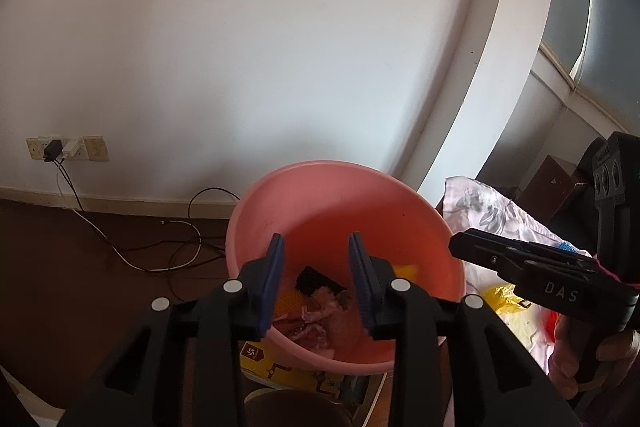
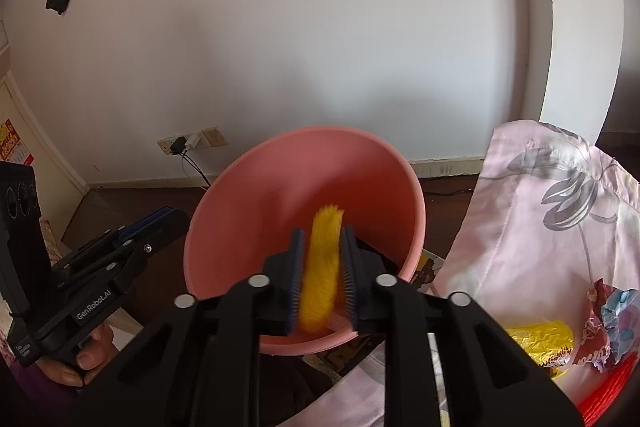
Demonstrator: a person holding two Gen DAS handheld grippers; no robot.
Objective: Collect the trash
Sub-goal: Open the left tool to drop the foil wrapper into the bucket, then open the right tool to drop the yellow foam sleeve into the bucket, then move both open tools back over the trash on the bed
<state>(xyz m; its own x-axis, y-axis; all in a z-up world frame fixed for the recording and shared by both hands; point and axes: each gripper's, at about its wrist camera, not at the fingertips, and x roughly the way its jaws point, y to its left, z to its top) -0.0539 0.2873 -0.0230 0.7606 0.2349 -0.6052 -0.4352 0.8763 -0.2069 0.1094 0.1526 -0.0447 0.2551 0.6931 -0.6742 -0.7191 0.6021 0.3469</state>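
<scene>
A pink plastic basin (image 1: 360,195) stands on a dark floor by the wall. It holds a black piece (image 1: 316,279), an orange piece (image 1: 290,301) and crumpled pinkish wrappers (image 1: 320,323). My left gripper (image 1: 316,247) hangs open over the basin with nothing between its fingers. My right gripper (image 2: 322,239) is above the same basin (image 2: 248,195), its jaws slightly apart. A yellow fuzzy piece (image 2: 322,267) lies between its pads, blurred while the fingers are sharp. From the side the right gripper (image 1: 456,247) reaches in over the basin's right rim.
A pale floral cloth (image 2: 540,227) lies right of the basin with a yellow wrapper (image 2: 536,339), a crumpled coloured wrapper (image 2: 608,319) and something red (image 2: 608,395) on it. A wall socket (image 1: 64,149) feeds cables across the floor. A yellow printed box (image 1: 280,367) sits under the basin.
</scene>
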